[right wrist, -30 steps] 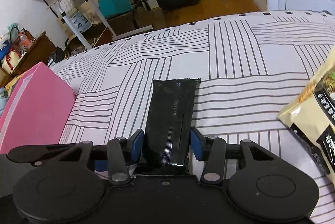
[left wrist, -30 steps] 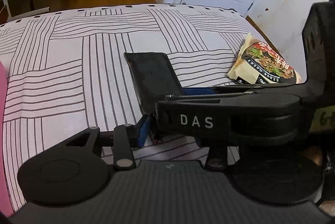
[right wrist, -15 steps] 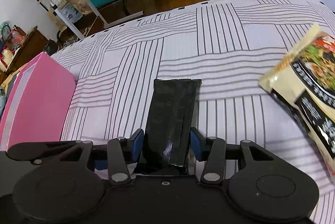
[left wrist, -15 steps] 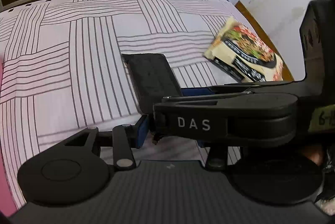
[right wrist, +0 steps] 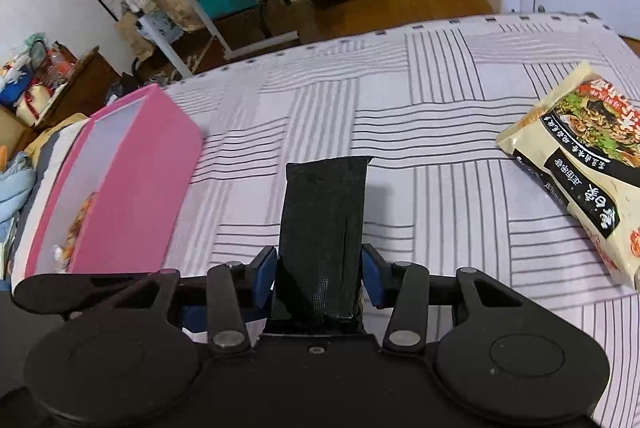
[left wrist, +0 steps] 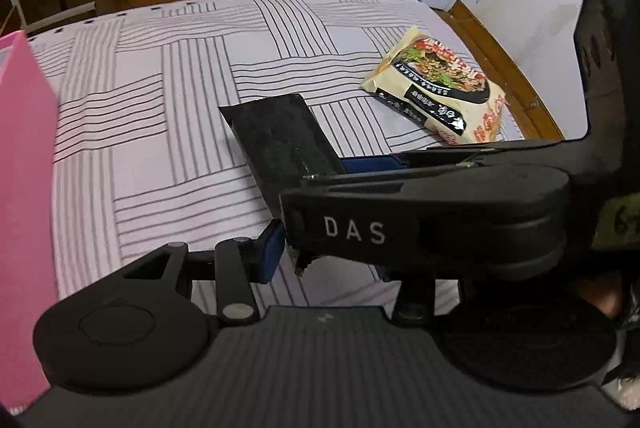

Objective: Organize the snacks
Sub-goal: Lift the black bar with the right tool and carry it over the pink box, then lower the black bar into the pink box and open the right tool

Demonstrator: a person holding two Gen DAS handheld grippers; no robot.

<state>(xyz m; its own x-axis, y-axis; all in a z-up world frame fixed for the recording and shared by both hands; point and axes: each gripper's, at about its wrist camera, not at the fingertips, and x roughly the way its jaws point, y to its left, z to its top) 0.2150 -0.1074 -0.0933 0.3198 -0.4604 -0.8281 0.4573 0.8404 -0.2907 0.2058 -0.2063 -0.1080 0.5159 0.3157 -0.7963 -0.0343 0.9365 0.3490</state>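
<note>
Both my claws (right wrist: 319,278) (left wrist: 316,252) clamped on black pack (right wrist: 324,228) | bin (right wrist: 132,180) at 10 o'clock | risk: uneven pull tears or drops pack.

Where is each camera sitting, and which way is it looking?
Left wrist view: on the left gripper, looking down over the striped bed cover; the right gripper crosses in front.
Right wrist view: on the right gripper, looking down at the black packet between its blue pads.
Both show the black packet, noodle packet and pink box.
</note>
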